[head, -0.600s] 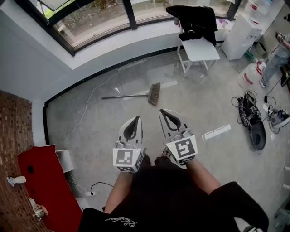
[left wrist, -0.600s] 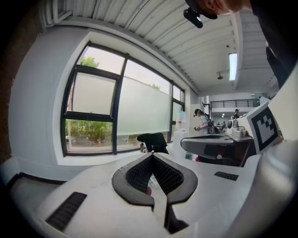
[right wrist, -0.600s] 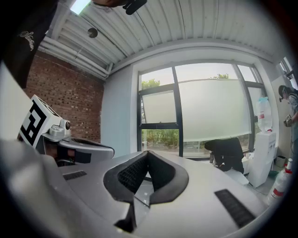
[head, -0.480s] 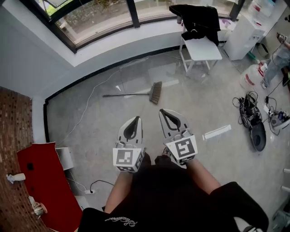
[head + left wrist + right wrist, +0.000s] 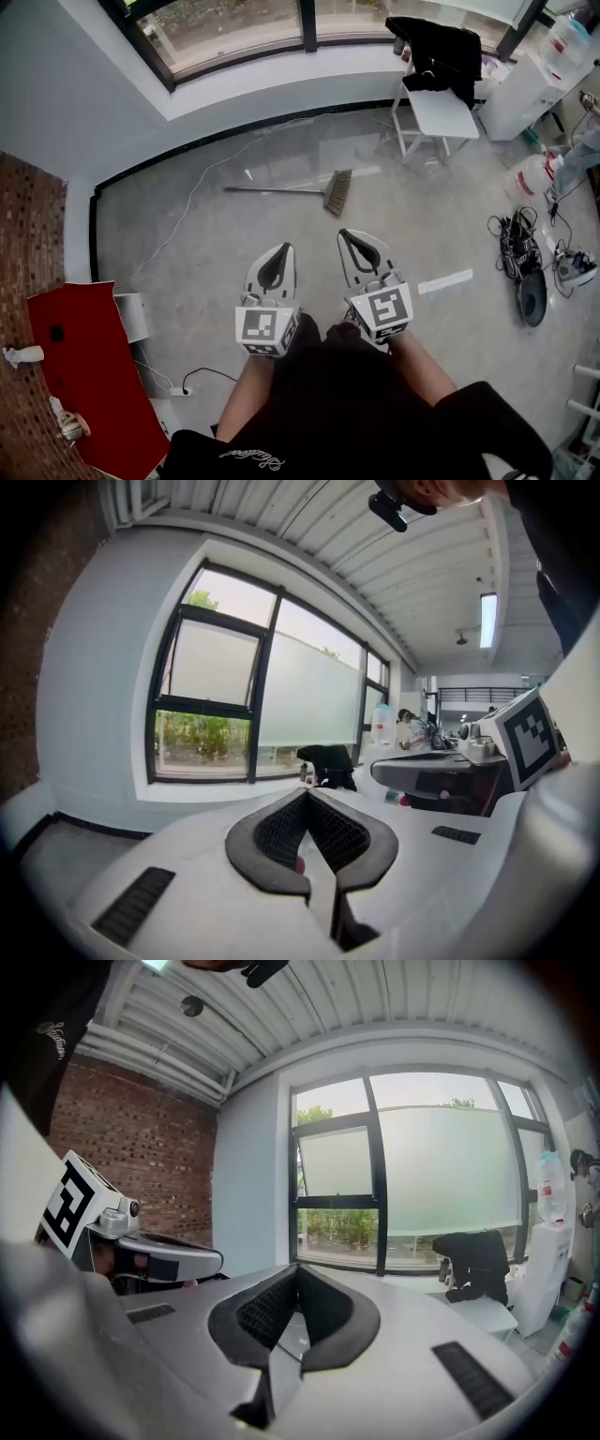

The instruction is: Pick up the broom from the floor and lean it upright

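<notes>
The task is hardly begun, because the broom (image 5: 291,191) lies flat on the floor (image 5: 202,248) below the window, well apart from the left gripper (image 5: 283,249) and the right gripper (image 5: 346,234), both closed and empty, so lifting and leaning remain.

In both gripper views most of the floor (image 5: 66,860) is covered by the white bodies of the left gripper (image 5: 307,790) and the right gripper (image 5: 295,1265). In the head view the back of the chair (image 5: 441,112) is hidden under a black jacket (image 5: 436,56). A person (image 5: 579,155) is cut off by the right edge (apparently only a leg is shown).
</notes>
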The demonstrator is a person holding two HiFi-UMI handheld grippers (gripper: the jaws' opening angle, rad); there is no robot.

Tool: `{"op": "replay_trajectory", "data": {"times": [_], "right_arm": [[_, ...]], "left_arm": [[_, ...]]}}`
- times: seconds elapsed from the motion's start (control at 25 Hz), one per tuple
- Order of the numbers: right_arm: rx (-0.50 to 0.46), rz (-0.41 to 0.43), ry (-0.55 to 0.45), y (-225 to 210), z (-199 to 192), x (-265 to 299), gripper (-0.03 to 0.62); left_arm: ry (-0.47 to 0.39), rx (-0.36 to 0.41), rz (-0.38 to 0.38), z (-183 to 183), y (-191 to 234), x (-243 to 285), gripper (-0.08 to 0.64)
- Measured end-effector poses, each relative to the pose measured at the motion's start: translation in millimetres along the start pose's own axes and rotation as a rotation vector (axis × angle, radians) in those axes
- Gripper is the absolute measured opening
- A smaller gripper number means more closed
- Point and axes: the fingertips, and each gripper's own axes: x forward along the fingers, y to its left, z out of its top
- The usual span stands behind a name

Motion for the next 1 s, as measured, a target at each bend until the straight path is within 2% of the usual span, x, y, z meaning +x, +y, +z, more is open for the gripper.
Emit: {"op": "replay_trajectory", "data": {"times": [0.24,0.44,0.6,0.76,1.0], "right_arm": [[-0.029,-0.01,0.028,35,7,49,0.008],[-0.047,-0.042,0.053,40,7,77,0.008],[-0.052,-0.055,0.099,19,-3,95,0.008],[-0.015,-0.036,0.137,-15,-19,132,0.008],[-0.075,0.084,0.172,-66,-33,218,0.008]], "left_arm": [[-0.005,-0.009,-0.009,1,70,-3,0.006],[0.002,-0.035,-0.03,-4,104,7,0.006],[0.027,-0.057,-0.045,-10,112,29,0.006],[0.053,-0.072,-0.01,-14,130,68,0.006],[0.119,-0.071,0.068,-11,176,141,0.006]]}}
